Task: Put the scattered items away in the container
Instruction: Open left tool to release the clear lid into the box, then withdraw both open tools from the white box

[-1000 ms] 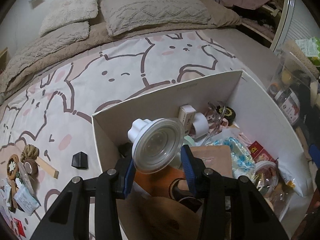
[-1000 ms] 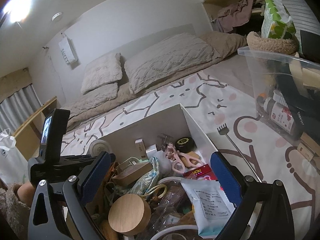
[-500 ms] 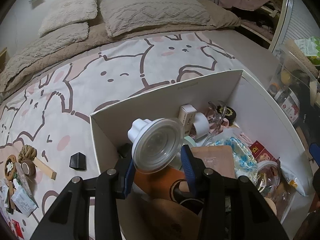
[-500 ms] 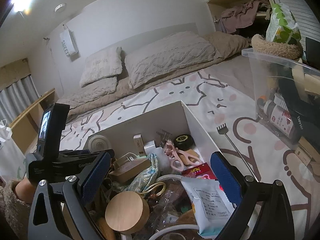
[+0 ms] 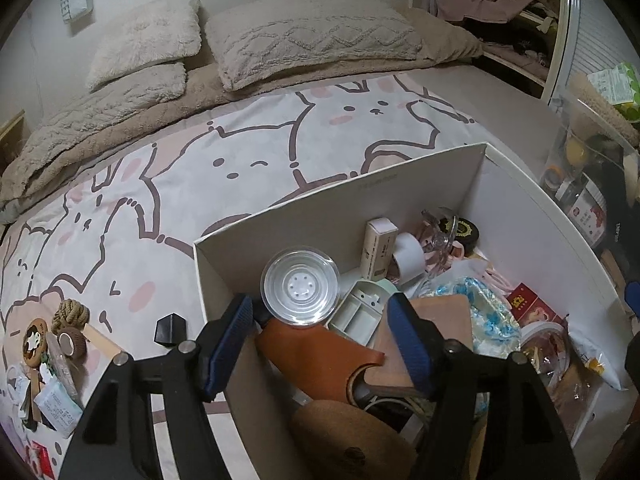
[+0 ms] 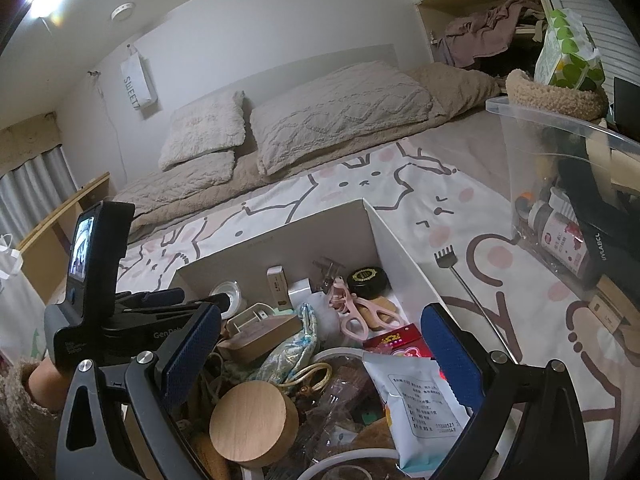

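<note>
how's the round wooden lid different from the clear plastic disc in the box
The round wooden lid is opaque, pale wood and thick; the clear plastic disc is see-through and thin, with a white hub.
The lid lies at the near end of the white box; the disc leans in the far left corner.
Both are round and already inside.

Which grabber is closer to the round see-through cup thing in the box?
Left. The left gripper, jaws just opened, sits right over the clear cup; the right gripper hovers farther along the white box.

Black hand-held gripper (image 5: 320, 340), blue ribbed pads (image 5: 230, 344), silver screws.
</note>
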Available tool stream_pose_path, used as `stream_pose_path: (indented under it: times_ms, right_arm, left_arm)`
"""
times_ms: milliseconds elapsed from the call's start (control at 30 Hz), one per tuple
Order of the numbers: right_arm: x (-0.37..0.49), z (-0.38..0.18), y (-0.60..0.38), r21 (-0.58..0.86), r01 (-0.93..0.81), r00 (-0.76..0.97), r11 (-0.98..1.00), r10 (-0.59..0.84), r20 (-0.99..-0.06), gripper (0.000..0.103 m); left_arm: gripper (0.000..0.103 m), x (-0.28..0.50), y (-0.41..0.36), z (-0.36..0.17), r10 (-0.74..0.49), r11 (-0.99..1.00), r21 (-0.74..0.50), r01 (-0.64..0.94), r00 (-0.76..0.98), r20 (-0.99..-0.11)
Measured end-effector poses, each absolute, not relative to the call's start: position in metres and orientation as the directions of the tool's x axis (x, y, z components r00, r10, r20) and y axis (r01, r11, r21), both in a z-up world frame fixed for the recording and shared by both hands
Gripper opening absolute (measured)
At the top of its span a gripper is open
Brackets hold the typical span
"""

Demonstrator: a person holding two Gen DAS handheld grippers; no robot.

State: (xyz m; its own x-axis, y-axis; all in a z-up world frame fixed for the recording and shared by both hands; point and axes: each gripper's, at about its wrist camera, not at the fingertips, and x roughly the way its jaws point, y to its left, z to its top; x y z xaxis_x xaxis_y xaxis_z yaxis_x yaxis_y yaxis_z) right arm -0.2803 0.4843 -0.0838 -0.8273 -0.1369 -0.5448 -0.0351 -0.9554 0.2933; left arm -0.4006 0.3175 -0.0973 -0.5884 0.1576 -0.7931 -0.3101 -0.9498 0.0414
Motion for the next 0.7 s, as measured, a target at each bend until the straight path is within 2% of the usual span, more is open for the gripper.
stream_pose_path:
  times_ms: [433,700]
  right_arm:
    - [-0.28,-0.084,0.482,0.296,-0.036,-0.826,-0.955,-0.138,-0.546,0.1]
    - [-0.279,-0.085,0.484,0.296,-0.042,-0.828,-0.954,-0.132,-0.545,0.1]
  left_arm:
    - [0.07,-0.397,0.309,-0.095,0.179,-0.956,0.008,-0.292,-0.608,-0.773]
    - [0.07,-0.389,0.311,-0.095,0.174,-0.944,0.046,-0.326,-0.614,-0.77]
